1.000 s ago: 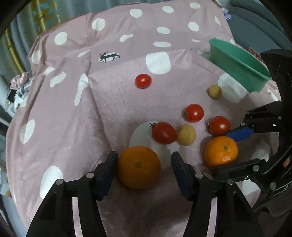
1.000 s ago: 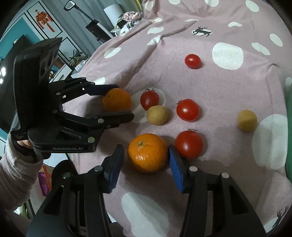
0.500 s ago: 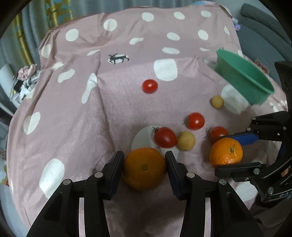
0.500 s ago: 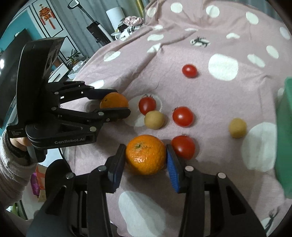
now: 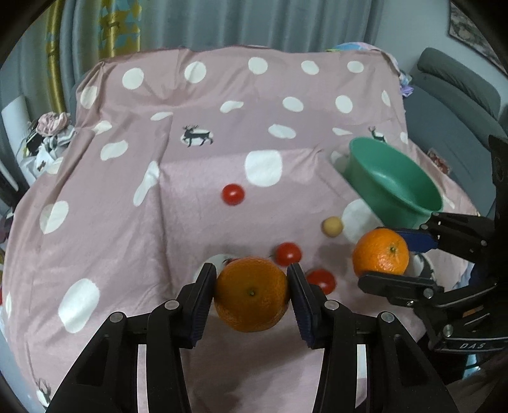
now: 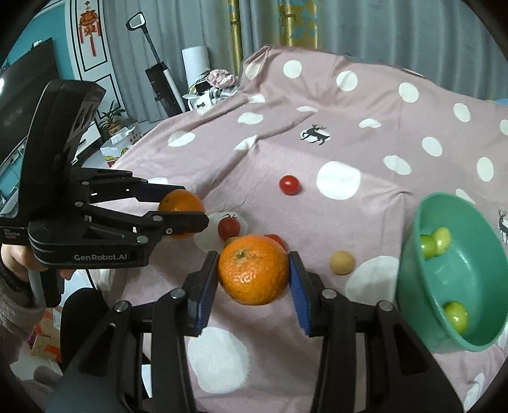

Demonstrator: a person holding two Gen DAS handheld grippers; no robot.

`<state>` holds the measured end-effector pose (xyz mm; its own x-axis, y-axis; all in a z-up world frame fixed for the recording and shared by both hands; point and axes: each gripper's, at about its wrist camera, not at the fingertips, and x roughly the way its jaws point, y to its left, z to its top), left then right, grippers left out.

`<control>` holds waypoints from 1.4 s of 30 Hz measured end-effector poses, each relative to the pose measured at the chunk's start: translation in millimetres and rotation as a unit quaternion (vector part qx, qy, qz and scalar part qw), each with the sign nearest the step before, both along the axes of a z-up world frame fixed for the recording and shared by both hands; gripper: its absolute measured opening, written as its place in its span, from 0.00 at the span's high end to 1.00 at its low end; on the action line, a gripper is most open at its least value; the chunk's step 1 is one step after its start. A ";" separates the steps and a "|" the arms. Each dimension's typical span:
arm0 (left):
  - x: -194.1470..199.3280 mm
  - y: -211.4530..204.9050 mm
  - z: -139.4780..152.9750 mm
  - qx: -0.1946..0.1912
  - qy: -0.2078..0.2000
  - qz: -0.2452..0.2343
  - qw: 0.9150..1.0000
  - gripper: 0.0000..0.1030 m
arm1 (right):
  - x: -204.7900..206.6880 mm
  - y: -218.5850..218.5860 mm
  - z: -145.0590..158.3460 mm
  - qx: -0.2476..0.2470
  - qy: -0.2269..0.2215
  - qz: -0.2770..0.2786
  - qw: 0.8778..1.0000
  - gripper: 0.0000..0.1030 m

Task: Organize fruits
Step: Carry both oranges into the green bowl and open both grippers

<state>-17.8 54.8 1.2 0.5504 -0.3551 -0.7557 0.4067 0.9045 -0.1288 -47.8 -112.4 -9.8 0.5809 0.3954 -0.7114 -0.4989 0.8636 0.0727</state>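
My left gripper [image 5: 251, 294] is shut on an orange [image 5: 250, 294] and holds it above the pink spotted cloth [image 5: 127, 222]. My right gripper [image 6: 254, 270] is shut on a second orange [image 6: 253, 269], also lifted; it shows in the left wrist view [image 5: 380, 252] too. The left gripper and its orange [image 6: 181, 203] show at the left of the right wrist view. Red tomatoes [image 5: 233, 194] [image 5: 288, 253] [image 5: 321, 281] and a small tan fruit [image 5: 332, 226] lie on the cloth. A green bowl [image 6: 476, 295] at the right holds yellow-green fruits [image 6: 435, 243].
A grey sofa [image 5: 454, 104] stands beyond the cloth at the right. Curtains [image 5: 222, 22] hang behind. In the right wrist view a vacuum [image 6: 162, 85], a cabinet and clutter [image 6: 219, 82] are at the left, off the cloth.
Both grippers closed on their oranges and lifted them off the cloth. The views rose and tilted up, and the green bowl came into the right wrist view.
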 end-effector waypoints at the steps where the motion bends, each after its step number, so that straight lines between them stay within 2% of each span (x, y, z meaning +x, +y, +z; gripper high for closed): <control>1: 0.0 -3.5 1.9 -0.001 -0.001 -0.001 1.000 0.55 | -1.0 -1.1 0.9 0.002 -0.002 -0.002 1.000 0.58; 13: 8.9 -51.9 21.8 0.012 -0.021 -0.003 1.000 0.55 | -3.3 -43.1 13.4 0.029 -0.025 -0.053 0.998 0.58; 27: 24.5 -115.9 40.3 0.034 -0.057 -0.032 0.997 0.55 | -6.5 -103.5 29.3 0.055 -0.059 -0.127 0.989 0.57; 42: 36.1 -185.6 41.3 0.077 -0.110 -0.076 0.988 0.54 | -1.5 -155.5 24.6 0.055 -0.068 -0.201 0.976 0.57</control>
